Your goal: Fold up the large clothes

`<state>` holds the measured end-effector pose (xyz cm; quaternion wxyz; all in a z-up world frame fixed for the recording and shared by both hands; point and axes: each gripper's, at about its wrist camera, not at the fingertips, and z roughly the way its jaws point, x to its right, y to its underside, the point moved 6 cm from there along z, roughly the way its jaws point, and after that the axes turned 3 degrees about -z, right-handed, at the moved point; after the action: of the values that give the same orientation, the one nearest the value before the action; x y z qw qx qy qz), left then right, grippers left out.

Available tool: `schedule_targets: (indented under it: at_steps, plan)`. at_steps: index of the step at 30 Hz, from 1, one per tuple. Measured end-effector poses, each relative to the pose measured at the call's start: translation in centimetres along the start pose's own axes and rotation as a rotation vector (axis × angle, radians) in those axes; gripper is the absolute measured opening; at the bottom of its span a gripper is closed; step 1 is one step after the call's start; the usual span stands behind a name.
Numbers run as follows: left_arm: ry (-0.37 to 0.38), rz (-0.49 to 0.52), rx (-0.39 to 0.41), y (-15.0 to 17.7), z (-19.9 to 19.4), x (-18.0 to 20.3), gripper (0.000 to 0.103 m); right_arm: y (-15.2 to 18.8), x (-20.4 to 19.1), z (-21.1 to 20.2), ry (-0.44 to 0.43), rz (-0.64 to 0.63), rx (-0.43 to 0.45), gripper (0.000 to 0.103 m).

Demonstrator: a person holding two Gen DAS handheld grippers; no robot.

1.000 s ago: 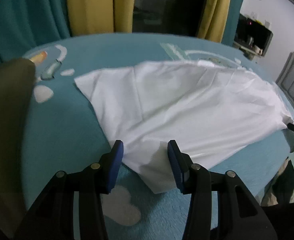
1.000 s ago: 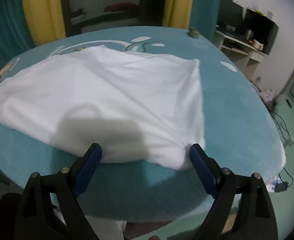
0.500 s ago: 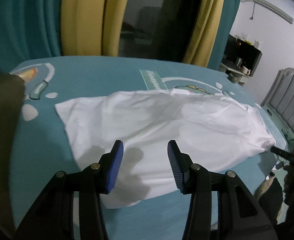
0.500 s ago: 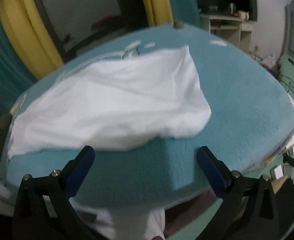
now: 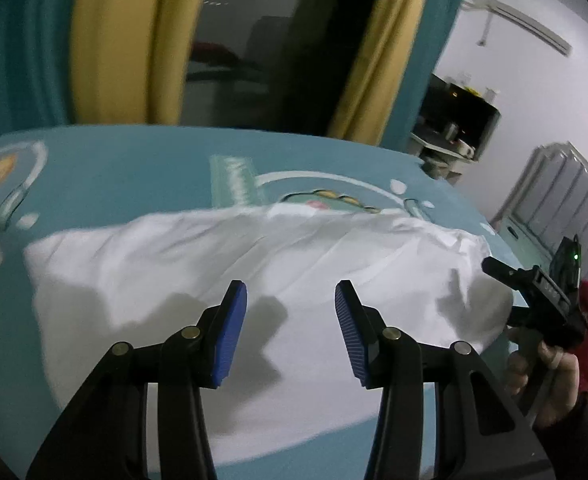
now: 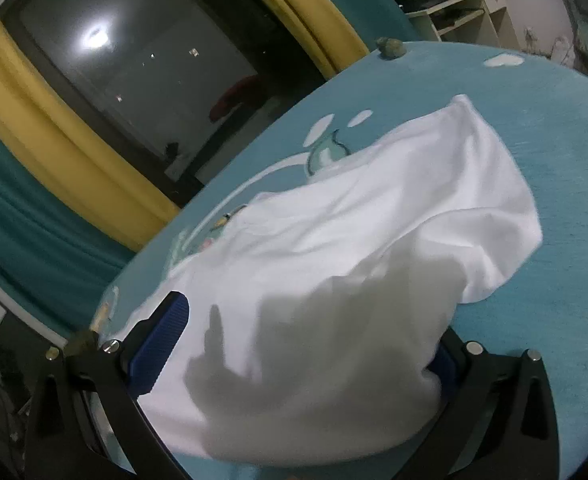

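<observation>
Where the teal bed cover spreads widest, the white garment lies crumpled across its middle, partly over a cartoon print whose lettering is too blurred to read. Compared with half a second ago, the cloth now bulges between the right gripper's wide-spread fingers; whether they grip it cannot be told. The left gripper hovers parted, holding nothing.

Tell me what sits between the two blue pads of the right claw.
White garment fabric fills the gap: the right claw stands wide open with cloth bunched between its pads, one pad clear, the other mostly hidden. This shows in the right wrist view.
</observation>
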<state>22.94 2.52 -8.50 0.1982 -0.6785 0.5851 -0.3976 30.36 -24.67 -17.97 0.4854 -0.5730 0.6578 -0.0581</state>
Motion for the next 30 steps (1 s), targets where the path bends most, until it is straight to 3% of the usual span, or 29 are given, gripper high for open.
schedule_targets:
  at_steps: [4,10,13,17,18,19,21,25,30]
  plan:
    - [0.031,0.045,-0.047,-0.2,3.6,2.5,0.049,-0.1,0.1,-0.4,-0.018,0.019,0.009,0.102]
    - [-0.028,0.091,-0.181,1.6,9.0,3.7,0.049,0.0,0.6,-1.0,-0.006,0.027,0.021,0.101]
    - [-0.064,0.133,-0.159,2.0,9.2,4.2,0.048,0.0,-0.2,0.3,0.042,0.013,0.015,0.103]
    - [-0.058,0.116,-0.16,2.1,9.1,4.0,0.048,0.1,-2.1,2.5,-0.02,-0.003,-0.022,0.101]
    - [-0.058,0.114,-0.16,2.2,9.0,4.0,0.048,0.2,-2.5,3.0,-0.017,-0.018,-0.035,0.091]
    - [-0.058,0.113,-0.16,2.2,9.0,3.9,0.048,0.4,-2.7,3.7,-0.016,-0.024,-0.052,0.067]
    - [-0.06,0.11,-0.159,2.2,9.0,3.9,0.048,0.7,-2.6,4.4,-0.053,0.009,-0.077,0.05]
    - [-0.06,0.112,-0.158,2.1,9.2,4.1,0.048,0.3,-3.1,4.0,-0.072,-0.009,-0.063,0.033]
    - [-0.059,0.11,-0.157,2.1,9.1,4.0,0.048,-0.5,-6.1,2.8,-0.075,-0.096,-0.033,0.028]
